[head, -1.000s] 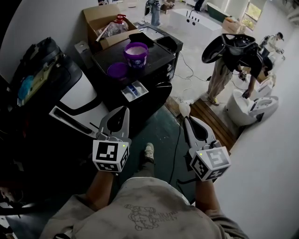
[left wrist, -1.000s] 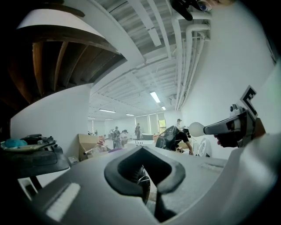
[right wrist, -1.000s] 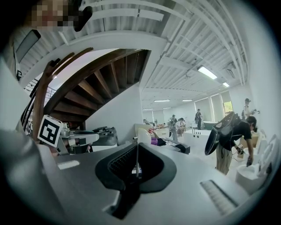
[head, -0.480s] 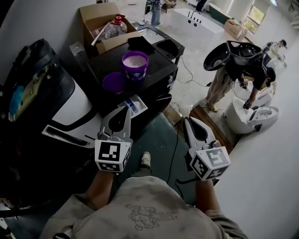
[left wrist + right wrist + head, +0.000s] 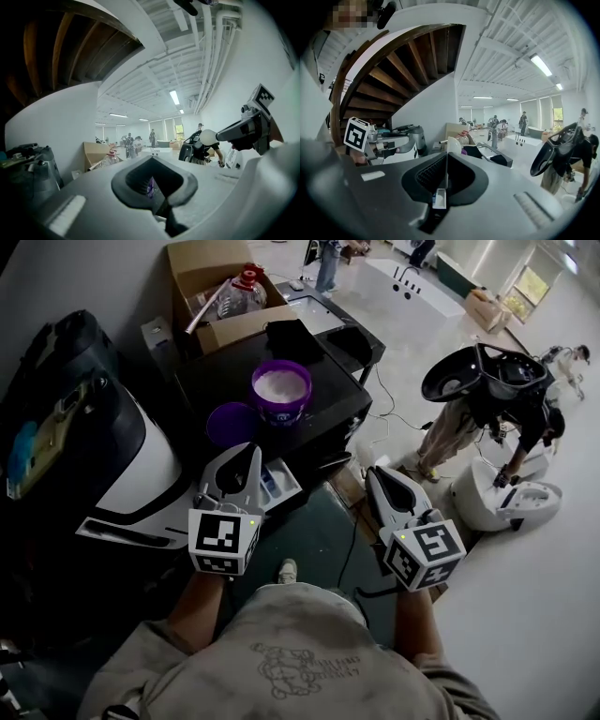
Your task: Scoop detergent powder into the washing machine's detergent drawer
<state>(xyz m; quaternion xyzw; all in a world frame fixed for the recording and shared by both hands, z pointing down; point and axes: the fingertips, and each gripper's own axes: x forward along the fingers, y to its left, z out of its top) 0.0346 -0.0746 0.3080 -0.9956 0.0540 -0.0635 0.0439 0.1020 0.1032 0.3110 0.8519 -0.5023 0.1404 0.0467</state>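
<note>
Purple plastic is marking the start of the job in the head view: the open tub of white powder is standing near the middle of the front edge of the black desk, and its lid is lying beside it towards the front left corner. The detergent drawer is sticking out open just below that front edge. The left gripper is hanging over the drawer's left part, while the right gripper is hovering off the desk's front right corner, well apart from the tub.

In the left gripper view, its jaws are sitting closed with only a slit between them and nothing held. The white scoop is showing at the tip of the other gripper.

In the right gripper view, the jaws are pinching the scoop's thin handle, and the bowl is pointing out past the tips toward the desk.

No scooping is under way yet, by my reading. To do it well, the right gripper is probably needing to come in over the front edge, dip the bowl shallowly and lift it level. The left gripper is likely better off clearing the drawer or steadying the tub. The short carry down to the drawer is where powder is likeliest to spill.
</note>
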